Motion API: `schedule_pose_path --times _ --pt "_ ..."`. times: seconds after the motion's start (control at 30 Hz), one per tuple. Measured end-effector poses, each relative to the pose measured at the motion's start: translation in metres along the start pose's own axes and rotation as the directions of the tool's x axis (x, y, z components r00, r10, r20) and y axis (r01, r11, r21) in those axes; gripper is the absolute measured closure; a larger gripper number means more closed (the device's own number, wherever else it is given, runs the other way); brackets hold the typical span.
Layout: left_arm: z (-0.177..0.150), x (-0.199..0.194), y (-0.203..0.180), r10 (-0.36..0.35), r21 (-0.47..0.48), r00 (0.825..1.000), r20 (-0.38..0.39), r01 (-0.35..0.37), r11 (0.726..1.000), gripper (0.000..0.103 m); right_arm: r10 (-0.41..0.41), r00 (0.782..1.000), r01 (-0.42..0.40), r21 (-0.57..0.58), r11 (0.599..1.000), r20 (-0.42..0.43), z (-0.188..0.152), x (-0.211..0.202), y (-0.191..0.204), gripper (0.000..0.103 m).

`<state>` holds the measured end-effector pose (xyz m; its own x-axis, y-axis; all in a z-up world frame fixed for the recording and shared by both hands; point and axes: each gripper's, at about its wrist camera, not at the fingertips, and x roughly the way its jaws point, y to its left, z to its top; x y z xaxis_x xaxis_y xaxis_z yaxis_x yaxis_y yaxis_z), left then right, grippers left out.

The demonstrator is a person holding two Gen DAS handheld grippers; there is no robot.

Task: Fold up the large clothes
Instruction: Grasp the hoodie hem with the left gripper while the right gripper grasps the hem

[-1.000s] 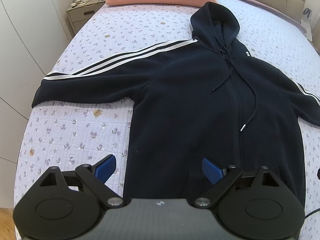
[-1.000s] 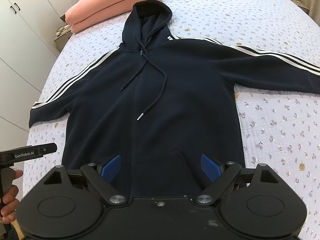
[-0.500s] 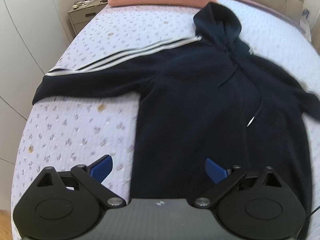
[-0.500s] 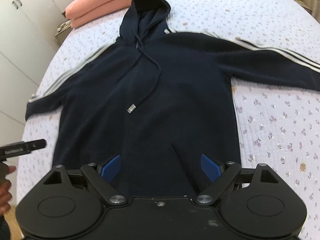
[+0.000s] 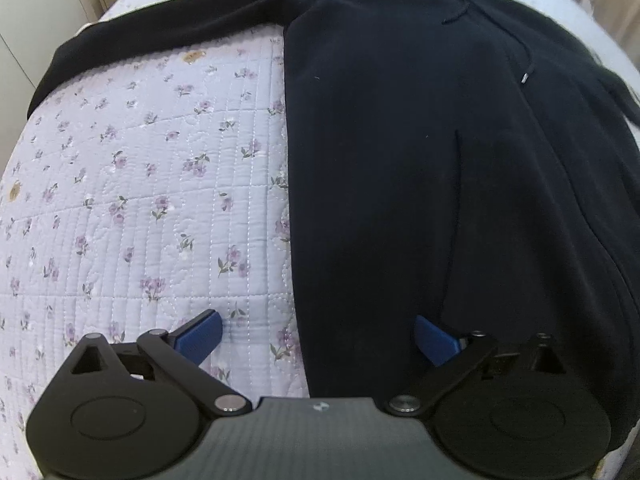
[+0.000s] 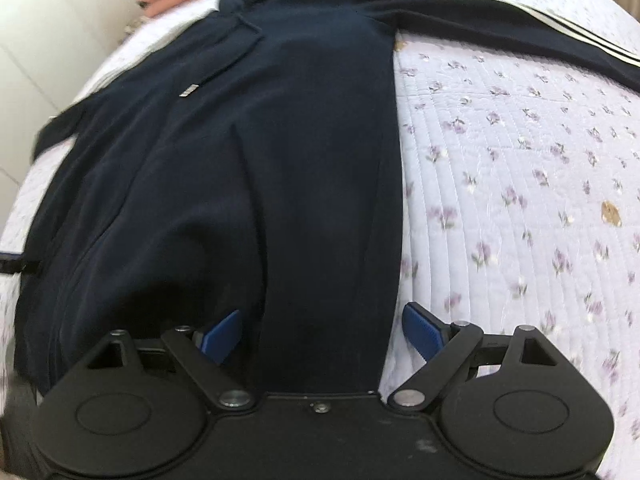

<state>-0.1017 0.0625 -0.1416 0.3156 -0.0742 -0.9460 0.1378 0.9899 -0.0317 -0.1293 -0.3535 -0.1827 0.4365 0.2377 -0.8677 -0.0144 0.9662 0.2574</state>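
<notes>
- Left gripper (image 5: pixel 318 338): jaws opening, nearly full spread, holding nothing, straddling the near left side edge of the hoodie (image 5: pixel 440 160).
- Right gripper (image 6: pixel 322 334): jaws wide, empty, astride the near right edge.
- Hoodie lies flat on the quilt (image 5: pixel 140 200); a deep bite could pinch quilt too, or take only one layer.

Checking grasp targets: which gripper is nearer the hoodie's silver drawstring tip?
Right, though not by much. In its view the drawstring tip lies up-left of the right gripper; the left gripper, jaws opening, straddles the hoodie side edge, tip far up-right.
</notes>
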Motion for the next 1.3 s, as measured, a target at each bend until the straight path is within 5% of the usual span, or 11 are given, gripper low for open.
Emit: schedule_pose_path --times 0.37,0.4,0.43,0.5,0.53,0.73,0.9,1.0,1.1,1.17,1.3 --pt "-0.03 -0.021 0.017 -0.266 -0.063 0.964 0.001 0.266 0.962 0.006 0.081 0.997 -0.079 0.161 0.984 -0.007 -0.031 -0.01 -0.01 0.001" --pt "-0.031 -0.019 0.017 -0.305 -0.053 0.952 -0.018 0.304 0.951 0.009 0.091 0.996 -0.087 0.147 0.985 -0.02 -0.028 -0.012 -0.01 0.025" --pt "-0.034 -0.02 0.015 -0.301 -0.026 0.953 -0.029 0.3 0.954 0.025 0.069 0.997 -0.066 0.104 0.992 -0.024 -0.025 -0.016 -0.006 0.095" --pt "-0.041 -0.03 0.0 -0.188 0.115 0.982 -0.011 0.188 0.975 0.057 0.049 0.999 -0.048 0.072 0.996 -0.019 -0.019 -0.026 -0.003 0.095" --pt "-0.043 -0.035 -0.003 -0.168 0.146 0.986 -0.004 0.167 0.975 0.093 0.058 0.998 -0.058 0.072 0.996 -0.01 -0.015 -0.035 -0.003 0.096" --pt "-0.045 -0.042 0.022 -0.166 0.031 0.984 -0.065 0.168 0.985 0.097 -0.023 0.998 0.019 0.073 0.997 0.05 0.0 -0.1 -0.011 0.098" --pt "-0.06 -0.032 0.032 -0.144 0.071 0.982 -0.122 0.154 0.986 0.097 -0.103 0.987 0.109 0.04 0.993 -0.126 -0.024 -0.036 -0.025 0.098" --pt "-0.059 -0.039 0.039 -0.156 0.054 0.98 -0.126 0.164 0.985 0.089 -0.111 0.978 0.113 0.006 0.994 -0.174 -0.018 -0.021 -0.03 0.092" --pt "-0.04 -0.034 0.044 -0.158 0.044 0.979 -0.126 0.165 0.985 0.064 -0.22 0.952 0.198 -0.119 0.973 -0.214 -0.003 -0.034 -0.021 0.027" --pt "-0.023 -0.034 0.055 -0.16 0.027 0.981 -0.112 0.164 0.986 0.033 -0.275 0.946 0.241 -0.196 0.951 -0.171 0.013 -0.05 -0.016 0.025" --pt "0.014 -0.044 0.083 -0.175 -0.041 0.984 0.022 0.176 0.984 0.022 -0.25 0.968 0.24 -0.178 0.954 -0.034 0.063 -0.073 -0.005 0.024"
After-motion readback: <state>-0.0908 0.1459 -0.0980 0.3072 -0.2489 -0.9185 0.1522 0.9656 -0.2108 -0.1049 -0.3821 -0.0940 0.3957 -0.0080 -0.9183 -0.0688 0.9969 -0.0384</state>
